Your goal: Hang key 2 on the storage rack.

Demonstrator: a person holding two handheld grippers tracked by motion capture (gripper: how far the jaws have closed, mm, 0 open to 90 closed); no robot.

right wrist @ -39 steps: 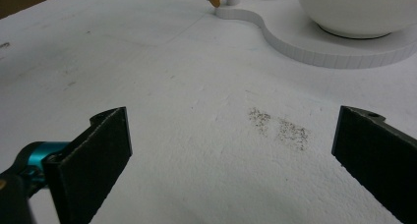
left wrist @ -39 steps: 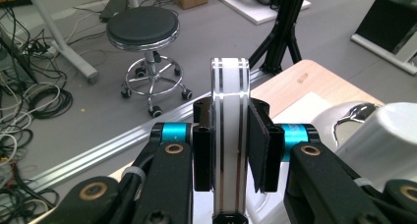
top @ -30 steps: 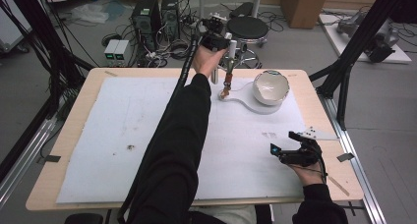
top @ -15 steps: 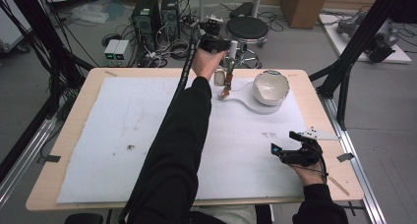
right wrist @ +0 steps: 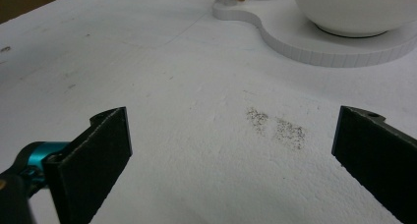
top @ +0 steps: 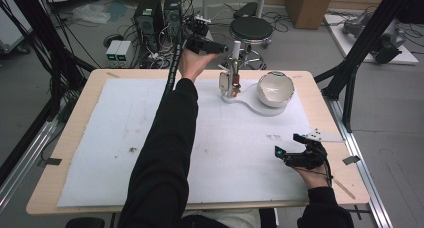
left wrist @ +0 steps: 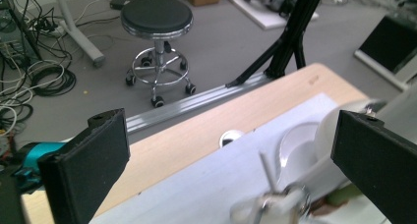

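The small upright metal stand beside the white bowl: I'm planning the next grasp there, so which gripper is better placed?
Left. The left gripper hovers open right above the small upright metal stand, having just opened. The right gripper sits open near the table's front edge, far from it.

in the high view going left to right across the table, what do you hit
left gripper → small metal stand → white bowl → right gripper
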